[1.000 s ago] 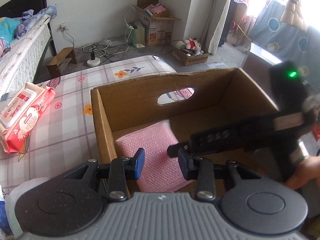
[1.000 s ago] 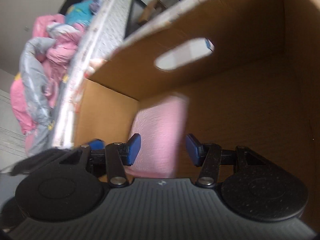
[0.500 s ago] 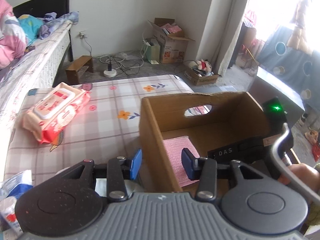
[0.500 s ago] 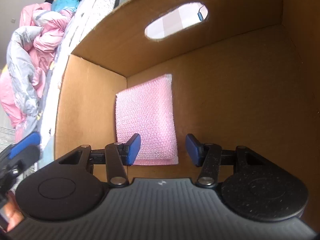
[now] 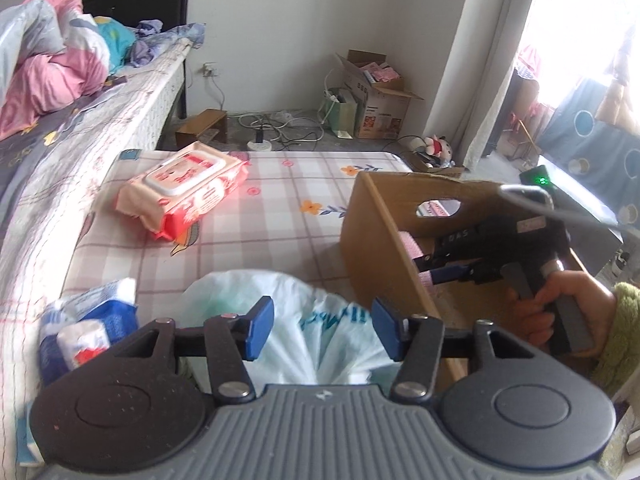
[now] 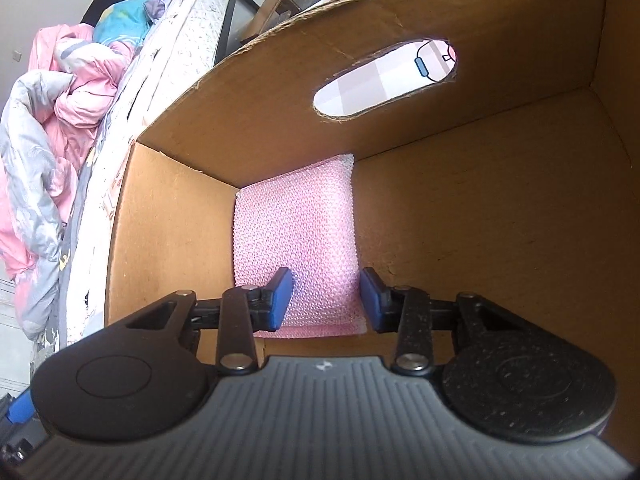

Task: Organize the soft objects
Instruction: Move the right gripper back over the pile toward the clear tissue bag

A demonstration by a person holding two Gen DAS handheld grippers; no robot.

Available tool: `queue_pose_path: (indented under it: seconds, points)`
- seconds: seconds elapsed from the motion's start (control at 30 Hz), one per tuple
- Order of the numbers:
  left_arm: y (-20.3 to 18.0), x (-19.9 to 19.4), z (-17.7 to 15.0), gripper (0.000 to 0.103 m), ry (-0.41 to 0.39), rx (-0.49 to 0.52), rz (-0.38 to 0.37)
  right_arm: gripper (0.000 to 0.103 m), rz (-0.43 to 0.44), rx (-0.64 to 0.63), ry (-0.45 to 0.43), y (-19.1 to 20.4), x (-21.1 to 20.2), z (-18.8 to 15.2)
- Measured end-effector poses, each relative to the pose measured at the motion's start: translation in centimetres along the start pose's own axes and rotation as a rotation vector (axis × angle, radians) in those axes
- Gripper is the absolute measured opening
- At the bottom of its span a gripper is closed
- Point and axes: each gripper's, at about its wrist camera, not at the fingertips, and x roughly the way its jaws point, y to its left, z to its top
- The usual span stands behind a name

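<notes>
While poised over the white plastic bag [image 5: 320, 320] at lower centre of the left view, left claw [image 5: 323, 330]: jaws apart, just widened, nothing clamped. Right claw [image 6: 326, 298]: inside the cardboard box [image 6: 500, 240], jaws apart though just narrowed, pink cloth [image 6: 296, 224] lying flat beneath on the box floor, in the corner left of centre. Wipes pack [image 5: 180, 188] at upper left on the checked mattress [image 5: 280, 216]. Blue tissue pack [image 5: 86, 330] at lower left.
</notes>
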Motion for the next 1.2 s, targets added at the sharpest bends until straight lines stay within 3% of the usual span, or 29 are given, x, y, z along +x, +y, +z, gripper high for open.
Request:
queue_pose_path:
  seconds: [0.07, 0.13, 0.2, 0.3, 0.43, 0.7, 0.93, 1.2]
  points:
    - [0.5, -0.7, -1.0, 0.061, -0.008, -0.003, 0.014, 0.041, -0.001, -0.002, -0.007, 0.0, -0.1, -0.1]
    - [1.1, -1.6, -2.0, 0.069, -0.021, -0.005, 0.038, 0.049, -0.012, -0.002, -0.014, 0.2, -0.4, -0.2]
    - [1.6, -2.6, -3.1, 0.073, -0.034, -0.006, 0.069, 0.064, -0.008, 0.0, -0.027, -0.4, -0.7, -0.3]
    - [2.9, -4.1, -4.6, 0.078, -0.048, -0.018, 0.112, 0.072, -0.007, -0.015, -0.057, -0.4, -2.3, -0.7]
    - [4.9, -6.4, -6.4, 0.083, -0.068, -0.045, 0.162, 0.074, -0.021, -0.043, -0.108, 1.1, -4.7, -1.1]
    - [9.3, -10.7, -9.2, 0.084, -0.112, -0.114, 0.261, 0.074, -0.041, -0.167, -0.238, 6.2, -11.3, -3.9]
    - [11.0, -12.0, -11.4, 0.084, -0.111, -0.13, 0.273, 0.074, 0.107, -0.282, -0.231, 11.7, -15.4, -7.7]
    - [11.6, -12.0, -13.4, 0.08, -0.089, -0.094, 0.288, 0.074, 0.333, -0.321, -0.089, 19.0, -12.2, -15.3]
